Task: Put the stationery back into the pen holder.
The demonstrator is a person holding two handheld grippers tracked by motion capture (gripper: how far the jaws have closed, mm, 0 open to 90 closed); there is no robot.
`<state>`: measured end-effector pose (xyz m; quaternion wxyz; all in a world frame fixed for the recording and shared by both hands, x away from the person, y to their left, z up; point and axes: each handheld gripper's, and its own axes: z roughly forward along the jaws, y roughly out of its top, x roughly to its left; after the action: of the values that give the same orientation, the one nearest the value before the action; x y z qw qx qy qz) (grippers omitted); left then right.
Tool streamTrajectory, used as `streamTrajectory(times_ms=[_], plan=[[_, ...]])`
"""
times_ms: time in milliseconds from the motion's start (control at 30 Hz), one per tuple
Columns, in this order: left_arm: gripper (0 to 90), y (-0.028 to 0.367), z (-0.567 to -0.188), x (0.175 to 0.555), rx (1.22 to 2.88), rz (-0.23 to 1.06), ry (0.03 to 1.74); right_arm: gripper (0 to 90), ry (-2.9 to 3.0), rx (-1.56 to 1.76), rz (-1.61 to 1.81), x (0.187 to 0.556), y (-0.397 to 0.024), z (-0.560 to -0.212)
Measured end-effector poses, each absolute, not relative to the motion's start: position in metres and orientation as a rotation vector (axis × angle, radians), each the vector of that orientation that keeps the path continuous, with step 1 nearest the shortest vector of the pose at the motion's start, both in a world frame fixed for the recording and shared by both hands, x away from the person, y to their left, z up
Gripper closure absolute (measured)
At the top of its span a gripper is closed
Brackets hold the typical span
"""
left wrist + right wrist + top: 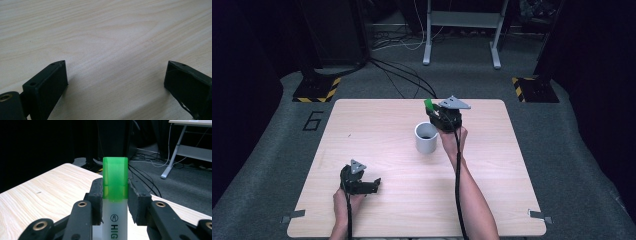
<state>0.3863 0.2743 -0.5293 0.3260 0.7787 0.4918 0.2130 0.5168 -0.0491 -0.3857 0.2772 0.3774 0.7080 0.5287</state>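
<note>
- High view looks forward and down over the whole table [412,200].
- Both gripper views ride close along their jaws, sharing that tabletop.

A lab or test room is showing here: a pale wooden bench [377,150] is standing on grey carpet [562,150], hazard-striped stand feet [317,90] are sitting at ten and two o'clock, and loose cables [402,75] are trailing toward a metal frame [462,30] at twelve.

One green-capped highlighter [115,195], one white cup [426,137], two grippers: left gripper [374,185], right gripper [433,113].
</note>
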Motion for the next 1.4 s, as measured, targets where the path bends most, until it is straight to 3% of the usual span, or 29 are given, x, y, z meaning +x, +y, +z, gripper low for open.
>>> streamTrajectory(times_ms=[600,1400], plan=[[4.6,0.274,-0.529,0.386,2.043,0.555,1.291,66.8,1.991,0.971,1.372,0.536,-0.021,-0.400],[4.7,0.274,-0.530,0.386,2.026,0.577,1.287,66.7,2.075,1.025,1.329,0.534,-0.024,-0.439]])
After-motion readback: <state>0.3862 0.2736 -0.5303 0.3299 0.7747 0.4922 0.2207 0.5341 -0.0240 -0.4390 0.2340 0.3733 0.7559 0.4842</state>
